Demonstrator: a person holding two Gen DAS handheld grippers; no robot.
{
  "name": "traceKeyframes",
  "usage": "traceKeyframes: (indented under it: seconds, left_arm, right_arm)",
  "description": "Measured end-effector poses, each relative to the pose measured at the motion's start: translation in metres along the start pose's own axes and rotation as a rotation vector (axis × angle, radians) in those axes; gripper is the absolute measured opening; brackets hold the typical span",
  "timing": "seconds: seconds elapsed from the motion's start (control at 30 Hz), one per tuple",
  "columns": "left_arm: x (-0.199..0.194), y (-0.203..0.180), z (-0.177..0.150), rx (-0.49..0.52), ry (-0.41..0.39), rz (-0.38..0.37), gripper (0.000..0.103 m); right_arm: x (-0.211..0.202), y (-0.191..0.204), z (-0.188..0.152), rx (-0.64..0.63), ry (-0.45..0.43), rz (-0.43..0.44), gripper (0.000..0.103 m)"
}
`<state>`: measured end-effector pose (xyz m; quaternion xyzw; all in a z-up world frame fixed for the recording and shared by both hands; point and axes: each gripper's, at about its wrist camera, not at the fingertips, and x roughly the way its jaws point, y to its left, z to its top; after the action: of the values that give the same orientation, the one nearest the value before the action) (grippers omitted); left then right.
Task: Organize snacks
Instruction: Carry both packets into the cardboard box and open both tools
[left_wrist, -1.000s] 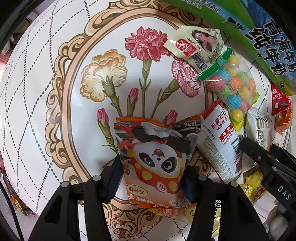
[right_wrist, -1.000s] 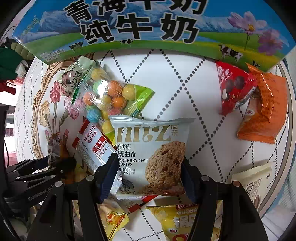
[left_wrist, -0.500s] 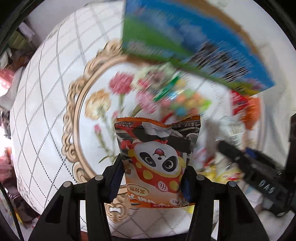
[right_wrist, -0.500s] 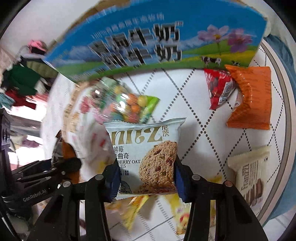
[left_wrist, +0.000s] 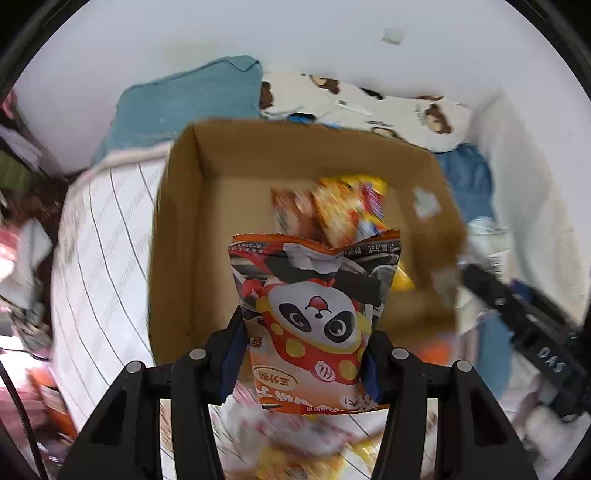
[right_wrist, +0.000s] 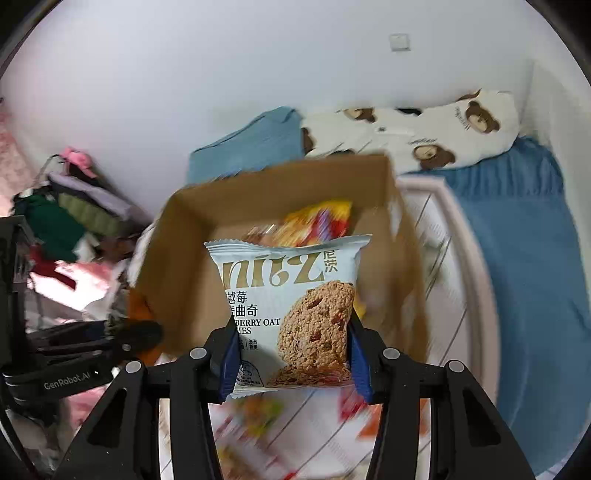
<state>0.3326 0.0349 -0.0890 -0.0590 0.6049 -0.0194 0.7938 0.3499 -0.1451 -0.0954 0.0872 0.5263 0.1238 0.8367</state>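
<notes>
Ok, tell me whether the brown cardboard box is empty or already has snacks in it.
Not empty. The brown cardboard box is open-topped, and a few blurred orange and yellow snack packets lie on its floor; their exact count cannot be told.

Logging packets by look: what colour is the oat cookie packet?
Pale blue oat cookie packet with gold lettering; right wrist view.

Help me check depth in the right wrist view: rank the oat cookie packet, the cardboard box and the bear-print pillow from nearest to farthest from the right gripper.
1. Oat cookie packet, clamped in the right gripper.
2. Cardboard box, open, just beyond the packet.
3. Bear-print pillow, past the box, upper right, against the wall.
</notes>
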Motion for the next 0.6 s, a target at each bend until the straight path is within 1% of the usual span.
traceKeyframes:
  seconds: [0.07,0.13,0.23,0.27,0.33,0.4,0.47,0.5,0.53,0.57,0.6]
  left_arm:
    - [0.022,0.006,0.031,0.006,0.038,0.05,0.05]
    - [0.038,0.011,0.048,0.019,0.072,0.074,0.05]
    - [0.066,0.018,0.076,0.016,0.115,0.116,0.05]
    - [0.07,0.018,0.081,0.029,0.126,0.129,0.05]
    - [0.081,0.018,0.092,0.029,0.143,0.136,0.051]
    - [0.092,0.021,0.1,0.021,0.166,0.136,0.051]
    - [0.102,0.025,0.106,0.008,0.195,0.131,0.051]
    - [0.107,0.027,0.108,-0.005,0.207,0.133,0.052]
    - [0.11,0.029,0.11,-0.017,0.216,0.129,0.056]
    - [0.11,0.029,0.112,-0.017,0.215,0.114,0.062]
    - [0.11,0.029,0.114,-0.019,0.21,0.1,0.079]
  right_arm:
    - [0.021,-0.006,0.019,0.008,0.018,-0.034,0.052]
    - [0.035,-0.017,0.033,0.015,0.041,-0.066,0.052]
    - [0.066,-0.019,0.057,0.01,0.077,-0.11,0.052]
    - [0.075,-0.019,0.062,0.006,0.088,-0.125,0.052]
    - [0.091,-0.018,0.072,0.01,0.102,-0.144,0.052]
    - [0.106,-0.021,0.081,0.008,0.117,-0.184,0.052]
    - [0.118,-0.024,0.084,0.017,0.143,-0.213,0.065]
    - [0.125,-0.025,0.086,0.02,0.157,-0.216,0.087]
    - [0.128,-0.024,0.087,0.021,0.161,-0.204,0.095]
    - [0.13,-0.024,0.087,0.021,0.167,-0.216,0.096]
    - [0.132,-0.022,0.085,0.011,0.171,-0.226,0.096]
